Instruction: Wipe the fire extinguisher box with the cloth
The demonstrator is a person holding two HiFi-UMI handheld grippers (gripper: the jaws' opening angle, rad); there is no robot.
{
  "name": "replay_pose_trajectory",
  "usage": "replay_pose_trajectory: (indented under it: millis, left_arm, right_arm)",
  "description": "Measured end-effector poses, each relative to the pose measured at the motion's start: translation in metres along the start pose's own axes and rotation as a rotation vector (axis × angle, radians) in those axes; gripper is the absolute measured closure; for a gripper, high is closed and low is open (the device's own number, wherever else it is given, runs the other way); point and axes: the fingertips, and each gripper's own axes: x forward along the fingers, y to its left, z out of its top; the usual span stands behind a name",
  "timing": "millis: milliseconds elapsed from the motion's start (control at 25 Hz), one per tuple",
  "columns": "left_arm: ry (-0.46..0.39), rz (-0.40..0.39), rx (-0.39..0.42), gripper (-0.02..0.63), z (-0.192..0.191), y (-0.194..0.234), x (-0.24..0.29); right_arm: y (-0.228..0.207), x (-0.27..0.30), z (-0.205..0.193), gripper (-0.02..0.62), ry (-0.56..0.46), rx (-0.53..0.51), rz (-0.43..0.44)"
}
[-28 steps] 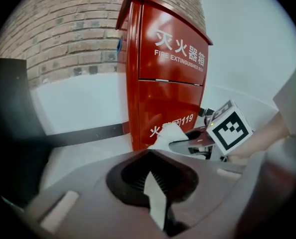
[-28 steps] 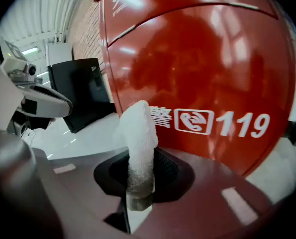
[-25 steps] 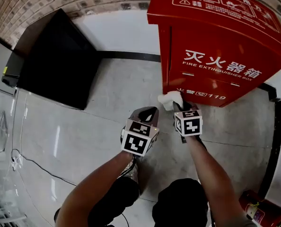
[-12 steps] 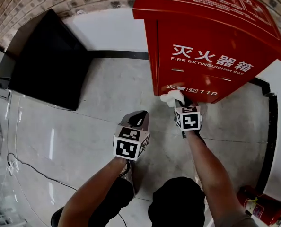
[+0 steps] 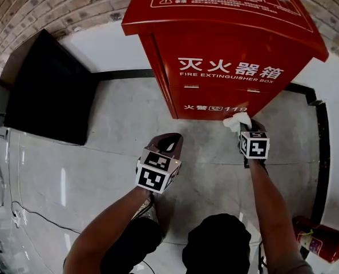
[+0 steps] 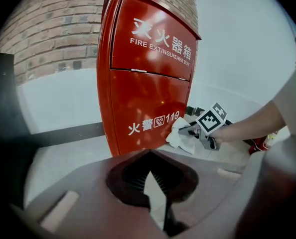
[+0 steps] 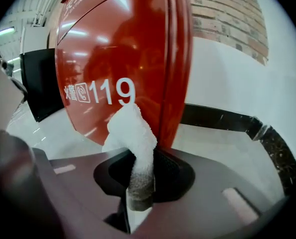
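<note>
Moved rightward along the fire extinguisher box [image 5: 226,44], the right tool [image 5: 244,127] is pinching the cloth [image 5: 236,121]; the left tool [image 5: 168,142] is hovering, pressed together.

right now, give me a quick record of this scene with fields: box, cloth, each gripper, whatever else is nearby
box: red metal fire extinguisher box, upright against the wall, doors closed
cloth: white terry cloth, at the lower right corner of the box front, by the 119
right: right gripper, shut on the cloth
left: left gripper, shut with nothing between its jaws, held back from the box
nearby: black flat panel to the left; red fire extinguisher lying on the grey floor at right
</note>
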Motion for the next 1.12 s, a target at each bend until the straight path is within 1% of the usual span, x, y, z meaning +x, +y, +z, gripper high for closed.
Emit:
replay_pose_trajectory:
  millis: [120, 240, 360, 440, 520, 600, 680, 800, 920, 1040, 1120]
  left_arm:
    - [-0.002, -0.012, 0.031, 0.606, 0.011, 0.004, 0.004]
    - [-0.001, -0.021, 0.057, 0.606, 0.019, 0.009, 0.004]
    - [0.004, -0.027, 0.075, 0.606, 0.026, 0.020, -0.001]
    - [0.004, -0.024, 0.095, 0.606, 0.030, 0.031, -0.009]
    - [-0.009, -0.009, 0.095, 0.606, 0.040, 0.046, -0.019]
    - [-0.028, 0.000, 0.076, 0.606, 0.051, 0.058, -0.031]
    - [-0.040, -0.003, 0.071, 0.606, 0.063, 0.066, -0.045]
    - [-0.058, -0.008, 0.087, 0.606, 0.085, 0.081, -0.070]
    - [-0.054, -0.015, 0.092, 0.606, 0.102, 0.096, -0.102]
    - [-0.039, -0.019, 0.073, 0.606, 0.116, 0.117, -0.134]
    - [-0.036, -0.023, 0.073, 0.606, 0.127, 0.131, -0.155]
  right_arm:
    - [-0.027, -0.008, -0.005, 0.505, 0.006, 0.025, -0.044]
    - [-0.044, -0.013, -0.007, 0.504, 0.012, 0.045, -0.084]
    - [-0.063, -0.023, -0.007, 0.505, 0.011, 0.116, -0.139]
    - [-0.067, -0.037, -0.008, 0.505, 0.016, 0.141, -0.154]
    - [-0.057, -0.054, -0.001, 0.505, 0.014, 0.127, -0.140]
    - [-0.034, -0.073, 0.013, 0.505, 0.009, 0.105, -0.103]
    - [-0.002, -0.092, 0.036, 0.505, -0.003, 0.089, -0.051]
    - [0.058, -0.122, 0.085, 0.505, -0.034, 0.071, 0.043]
    - [0.120, -0.151, 0.141, 0.505, -0.060, 0.060, 0.128]
    - [0.170, -0.172, 0.196, 0.505, -0.075, 0.056, 0.183]
    - [0.195, -0.183, 0.224, 0.505, -0.073, 0.052, 0.199]
